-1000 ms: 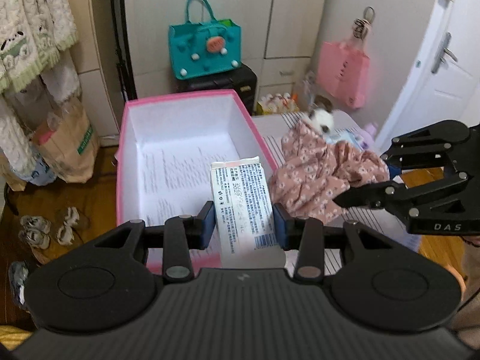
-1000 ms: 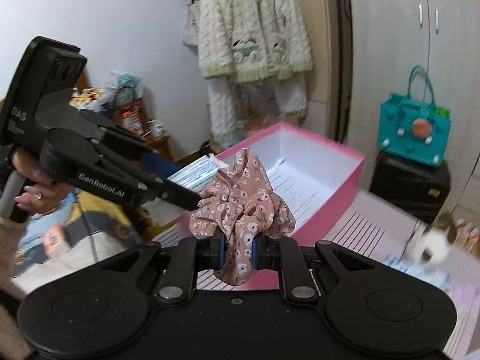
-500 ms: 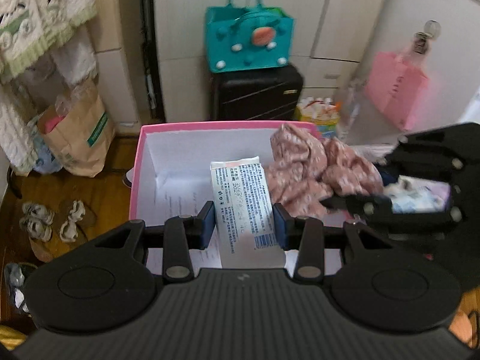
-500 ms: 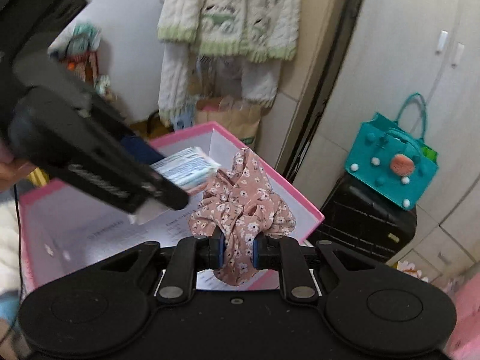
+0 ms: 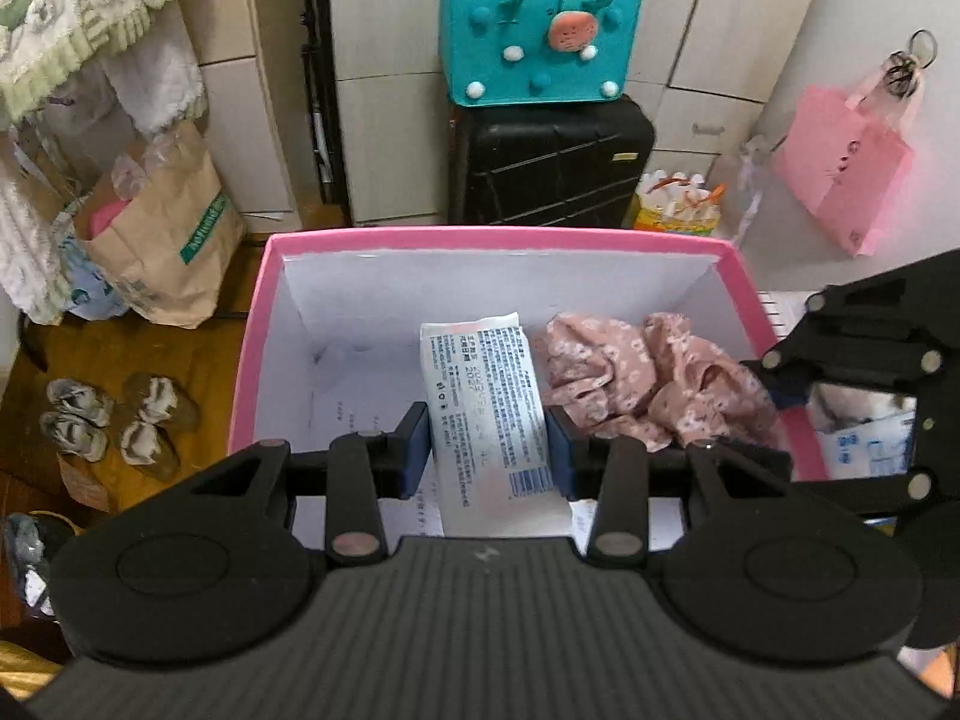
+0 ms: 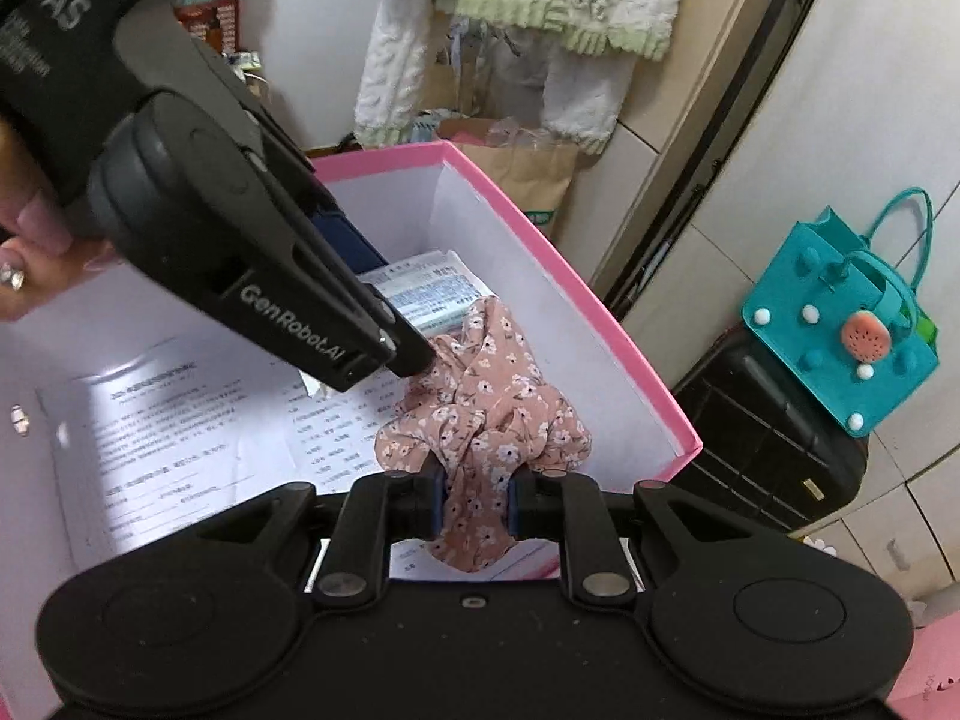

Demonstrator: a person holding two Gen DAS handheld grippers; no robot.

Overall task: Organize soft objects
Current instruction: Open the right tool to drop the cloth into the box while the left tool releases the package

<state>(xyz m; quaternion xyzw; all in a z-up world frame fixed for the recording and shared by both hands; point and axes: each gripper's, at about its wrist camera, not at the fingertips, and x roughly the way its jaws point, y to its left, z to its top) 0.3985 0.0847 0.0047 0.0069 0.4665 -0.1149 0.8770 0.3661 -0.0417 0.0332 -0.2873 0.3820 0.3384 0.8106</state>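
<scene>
**Both grippers over the pink box**

Your left gripper tilts down over the pink box, pinching one white packet that reaches toward 12 o'clock; your right gripper, at its 3 o'clock, tilts down likewise, clamping one floral cloth bunched toward 12 o'clock; both hang inside the box walls; one printed sheet lines the floor.

White printed tissue pack and pink floral fabric – side by side, inside pink box
</scene>
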